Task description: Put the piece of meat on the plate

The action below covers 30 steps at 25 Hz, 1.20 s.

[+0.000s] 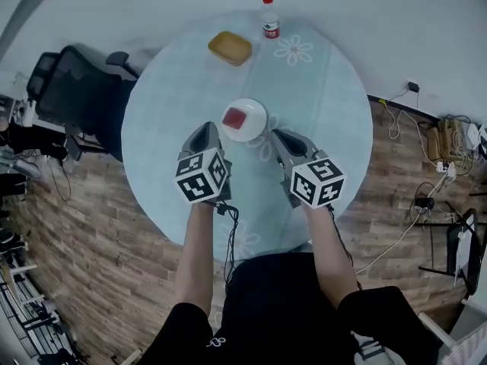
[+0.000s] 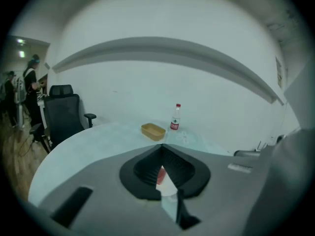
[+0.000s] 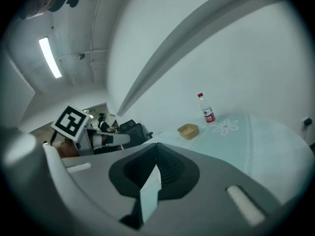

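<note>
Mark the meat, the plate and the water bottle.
piece of meat (image 1: 235, 117), head view, middle of its red top.
plate (image 1: 257, 125), head view, bare white part right of the meat.
water bottle (image 1: 270, 26), head view, its label.

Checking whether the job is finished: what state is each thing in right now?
piece of meat: lying on the plate, not held.
plate: resting on the table.
left gripper: fingers shut, empty.
right gripper: fingers shut, empty.
water bottle: upright, cap on.
yellow container: open, looks empty.
</note>
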Each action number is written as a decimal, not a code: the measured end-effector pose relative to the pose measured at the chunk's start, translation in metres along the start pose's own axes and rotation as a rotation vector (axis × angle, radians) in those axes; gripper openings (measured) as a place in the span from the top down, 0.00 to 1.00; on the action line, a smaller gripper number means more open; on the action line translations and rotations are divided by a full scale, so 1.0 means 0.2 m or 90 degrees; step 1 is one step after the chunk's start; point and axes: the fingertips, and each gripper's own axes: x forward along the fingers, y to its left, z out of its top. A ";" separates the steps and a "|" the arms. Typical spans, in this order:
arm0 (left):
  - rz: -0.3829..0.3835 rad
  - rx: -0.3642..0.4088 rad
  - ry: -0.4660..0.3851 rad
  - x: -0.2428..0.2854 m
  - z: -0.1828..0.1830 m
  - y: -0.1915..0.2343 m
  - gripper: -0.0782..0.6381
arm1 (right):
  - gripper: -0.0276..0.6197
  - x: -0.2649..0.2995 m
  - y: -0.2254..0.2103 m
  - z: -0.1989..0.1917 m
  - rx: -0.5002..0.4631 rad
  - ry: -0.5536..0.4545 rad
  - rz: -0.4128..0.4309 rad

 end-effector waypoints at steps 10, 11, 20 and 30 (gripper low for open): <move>-0.018 -0.083 -0.181 -0.48 0.28 -0.16 0.90 | 0.94 0.08 0.19 0.21 -0.134 0.028 0.006; -0.015 -0.080 -0.181 -0.49 0.28 -0.14 0.90 | 0.94 0.08 0.21 0.22 -0.142 0.025 0.011; -0.035 -0.018 -0.158 -0.45 0.25 -0.27 0.89 | 0.94 -0.07 0.22 0.31 -0.149 -0.015 0.016; -0.079 -0.027 -0.120 -0.36 0.14 -0.39 0.89 | 0.94 -0.09 0.13 0.25 -0.148 -0.005 -0.001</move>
